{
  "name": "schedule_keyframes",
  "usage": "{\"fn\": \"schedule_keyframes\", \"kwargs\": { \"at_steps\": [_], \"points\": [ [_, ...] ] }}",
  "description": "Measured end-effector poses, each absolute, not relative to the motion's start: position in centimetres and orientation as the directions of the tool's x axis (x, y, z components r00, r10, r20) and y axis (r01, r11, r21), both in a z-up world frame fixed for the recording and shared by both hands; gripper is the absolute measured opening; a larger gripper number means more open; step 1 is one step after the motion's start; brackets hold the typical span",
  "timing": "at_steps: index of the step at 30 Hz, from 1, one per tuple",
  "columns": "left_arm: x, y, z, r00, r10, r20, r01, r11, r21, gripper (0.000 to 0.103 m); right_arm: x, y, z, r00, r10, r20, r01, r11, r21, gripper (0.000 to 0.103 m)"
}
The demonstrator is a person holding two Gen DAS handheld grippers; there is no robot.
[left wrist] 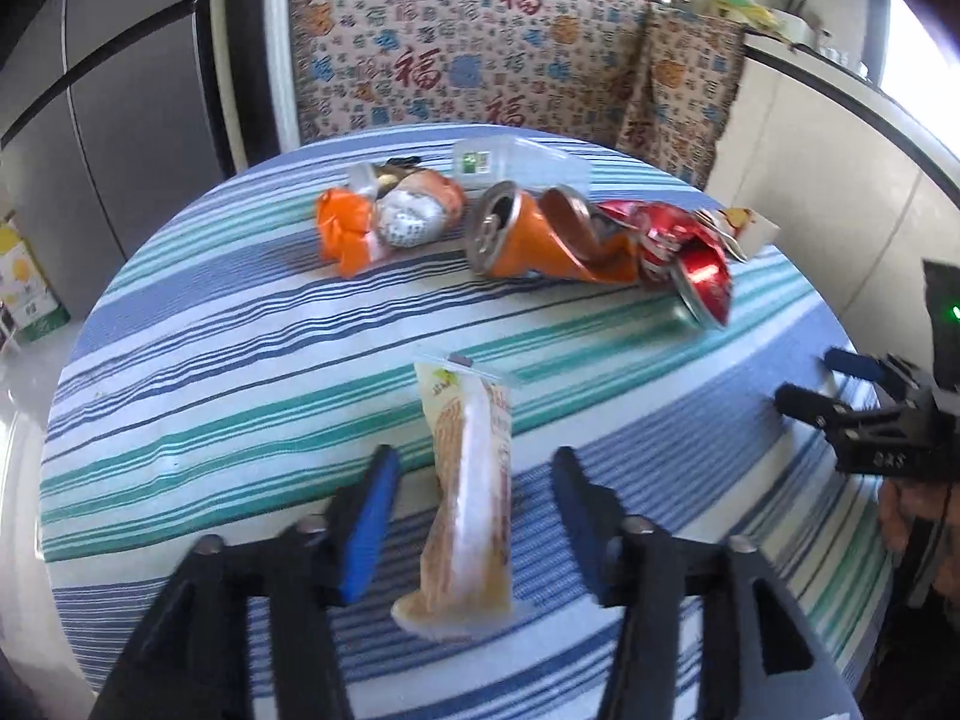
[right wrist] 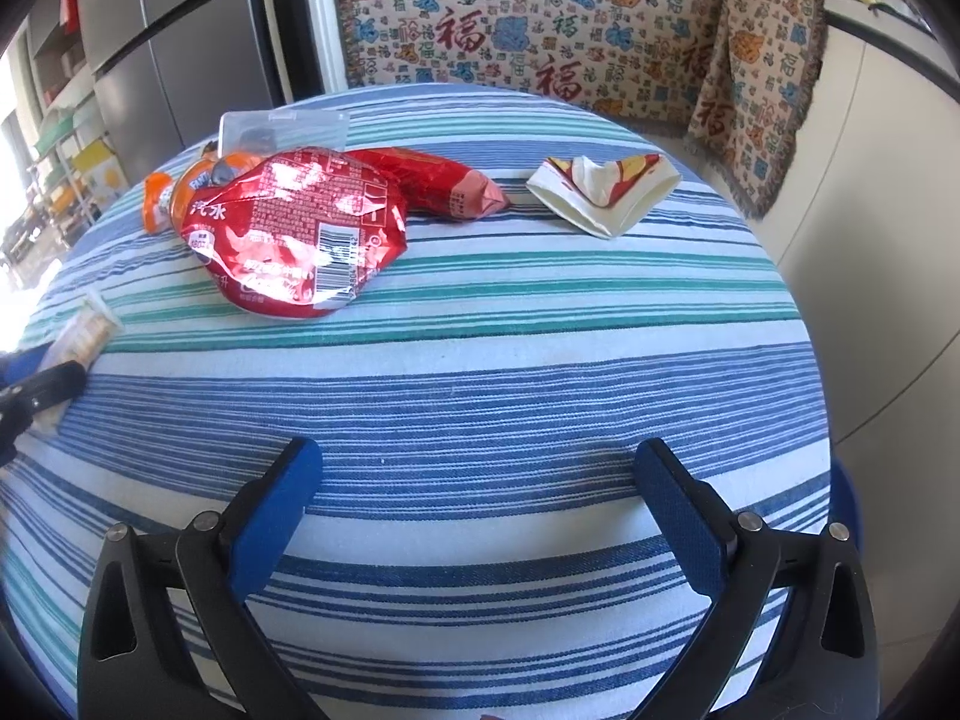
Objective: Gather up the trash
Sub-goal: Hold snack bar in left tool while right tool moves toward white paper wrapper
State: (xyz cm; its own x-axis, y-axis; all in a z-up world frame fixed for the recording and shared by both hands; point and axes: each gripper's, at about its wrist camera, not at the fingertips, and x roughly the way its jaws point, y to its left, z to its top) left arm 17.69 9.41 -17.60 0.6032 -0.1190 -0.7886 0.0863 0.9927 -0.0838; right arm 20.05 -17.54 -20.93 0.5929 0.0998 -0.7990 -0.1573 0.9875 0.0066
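The left tongs (left wrist: pixel 474 516) angle steeply down over the near part of the tabletop (left wrist: pixel 240 360), which wears a blue, green and white striped cloth. Their blue pads (left wrist: pixel 366 528) stand apart on either side of a tan snack wrapper (left wrist: pixel 468 504); a gap shows between each pad and the wrapper, so the tongs are released, with nothing gripped. The wrapper lies lengthwise between the fingers, its far end reaching past the fingertips.

The right tongs (right wrist: pixel 477 516) also point down at the cloth, jaws spread wide and released, with only bare stripes between them. In the left wrist view they appear at the right edge (left wrist: pixel 840 402), held in a person's hand (left wrist: pixel 906 516), well apart from the wrapper.

The rest of the trash lies toward the far side of the tabletop. A crushed orange can (left wrist: pixel 540 234) touches a crushed red can (left wrist: pixel 684 258). Left of them sits an orange crumpled packet (left wrist: pixel 384 216), and behind it a clear plastic container (left wrist: pixel 510 159) whose contents I cannot tell. From the right wrist view, a red sausage-shaped wrapper (right wrist: pixel 432 180) lies behind the red can, and a folded paper cup (right wrist: pixel 606 186) rests apart to the right.
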Motion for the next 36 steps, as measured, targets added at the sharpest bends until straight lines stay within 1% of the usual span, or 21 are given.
{"fn": "schedule_keyframes", "kwargs": {
  "at_steps": [5,7,12,15,18,20,21,22,23,24,26,27,28,29,31,32,35,36],
  "points": [
    [18.2,9.5,-18.2,0.609,-0.071,-0.790,0.068,0.997,-0.037,0.062,20.1,-18.5,-20.9,0.599,0.101,-0.794,-0.118,0.992,0.037,0.103],
    [17.7,9.8,-18.1,0.611,-0.077,-0.788,0.080,0.996,-0.036,0.062,20.1,-18.7,-20.8,0.601,0.105,-0.793,-0.109,0.993,0.049,0.102],
    [16.9,11.2,-18.0,0.613,-0.124,-0.780,0.093,0.992,-0.084,0.062,20.1,-18.6,-20.9,0.599,0.090,-0.796,-0.107,0.994,0.031,0.103],
    [16.8,10.8,-18.0,0.610,-0.109,-0.785,0.107,0.993,-0.055,0.062,20.2,-18.2,-21.0,0.596,0.075,-0.800,-0.108,0.994,0.013,0.103],
    [16.8,10.2,-18.1,0.607,-0.099,-0.788,0.124,0.992,-0.029,0.062,20.3,-18.6,-20.9,0.594,0.097,-0.799,-0.113,0.993,0.037,0.102],
    [16.9,10.0,-18.1,0.607,-0.094,-0.789,0.121,0.992,-0.025,0.062,20.7,-19.7,-20.6,0.596,0.126,-0.793,-0.097,0.992,0.085,0.100],
    [17.0,10.0,-18.1,0.608,-0.091,-0.788,0.117,0.993,-0.025,0.058,21.3,-20.6,-20.4,0.598,0.134,-0.790,-0.073,0.991,0.114,0.100],
    [17.0,10.0,-18.0,0.610,-0.086,-0.787,0.110,0.994,-0.023,0.052,21.9,-21.4,-20.2,0.596,0.140,-0.791,-0.052,0.989,0.135,0.098],
    [17.0,9.9,-18.0,0.613,-0.081,-0.786,0.105,0.994,-0.022,0.049,22.9,-22.5,-19.8,0.597,0.141,-0.789,-0.024,0.987,0.159,0.093],
    [17.1,9.8,-18.0,0.613,-0.078,-0.786,0.099,0.995,-0.021,0.045,23.8,-23.5,-19.3,0.606,0.139,-0.783,0.002,0.984,0.176,0.091],
    [17.3,9.8,-18.0,0.616,-0.062,-0.786,0.090,0.996,-0.009,0.036,25.6,-24.6,-18.6,0.619,0.133,-0.774,0.040,0.979,0.200,0.090],
    [17.4,9.8,-18.0,0.617,-0.057,-0.785,0.087,0.996,-0.004,0.027,26.8,-25.0,-18.4,0.616,0.139,-0.775,0.054,0.974,0.218,0.088],
    [17.4,9.8,-18.0,0.617,-0.056,-0.785,0.083,0.997,-0.006,0.023,27.8,-25.3,-18.4,0.610,0.149,-0.779,0.061,0.971,0.233,0.086],
    [17.5,9.8,-18.0,0.616,-0.057,-0.785,0.077,0.997,-0.011,0.022,29.1,-25.5,-18.4,0.601,0.159,-0.783,0.071,0.966,0.250,0.081],
    [17.6,10.0,-18.0,0.618,-0.057,-0.785,0.068,0.998,-0.019,0.021,30.5,-25.6,-18.6,0.598,0.159,-0.785,0.093,0.959,0.266,0.077],
    [17.6,10.0,-18.0,0.619,-0.056,-0.784,0.065,0.998,-0.020,0.020,31.2,-25.6,-18.7,0.598,0.164,-0.784,0.100,0.956,0.276,0.073],
    [17.6,9.9,-18.0,0.621,-0.053,-0.782,0.061,0.998,-0.020,0.020,32.6,-25.6,-19.0,0.599,0.156,-0.785,0.120,0.952,0.281,0.069],
    [17.6,9.9,-18.0,0.621,-0.053,-0.782,0.059,0.998,-0.021,0.020,33.3,-25.6,-19.2,0.594,0.154,-0.790,0.129,0.951,0.283,0.066]
  ]
}}
